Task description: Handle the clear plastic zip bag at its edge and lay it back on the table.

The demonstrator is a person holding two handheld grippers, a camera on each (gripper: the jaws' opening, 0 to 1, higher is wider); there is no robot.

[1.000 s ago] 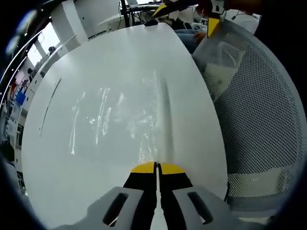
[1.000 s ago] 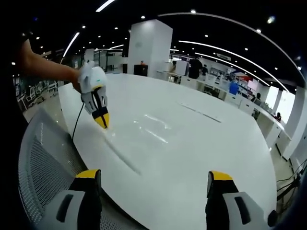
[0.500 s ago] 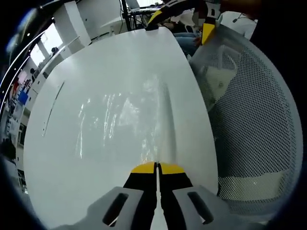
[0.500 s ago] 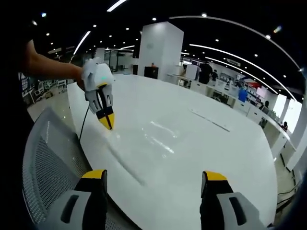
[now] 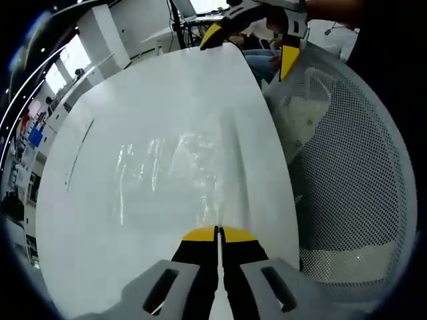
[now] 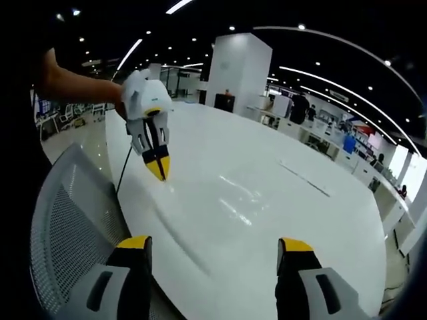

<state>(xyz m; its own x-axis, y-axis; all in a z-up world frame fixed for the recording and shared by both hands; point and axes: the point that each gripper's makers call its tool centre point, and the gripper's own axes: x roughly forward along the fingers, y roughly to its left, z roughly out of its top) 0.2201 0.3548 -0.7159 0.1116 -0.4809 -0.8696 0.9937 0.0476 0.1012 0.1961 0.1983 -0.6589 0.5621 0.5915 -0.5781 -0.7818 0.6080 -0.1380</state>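
Left gripper view: the left gripper (image 5: 218,233) rises from the bottom edge with its yellow-tipped fingers (image 5: 200,235) pressed together at the near edge of the clear plastic zip bag (image 5: 177,177); whether the film lies between the tips cannot be told. The bag lies spread on the white desk (image 5: 100,220), its creases catching the light, and a straight ridge along one side runs away from the fingertips toward the desk's far end. A grey mesh chair back (image 5: 353,167) stands just beside the desk edge on the view's right. At the top, the right gripper (image 5: 250,33) is held by a hand (image 5: 333,10), its two yellow fingers spread wide apart above the far end of the desk.

Right gripper view: the right gripper (image 6: 213,243) shows its two fingers (image 6: 137,243) well apart at the bottom edge, with nothing between them. Beyond them, the left gripper (image 6: 159,170) points down at the desk (image 6: 320,227), fingers together, tips at the bag's edge (image 6: 200,213). A person's bare forearm (image 6: 80,87) reaches in from the left to hold it. The mesh chair (image 6: 73,220) stands at lower left. Rows of ceiling lights (image 6: 333,73) and a white column (image 6: 240,70) fill the background.
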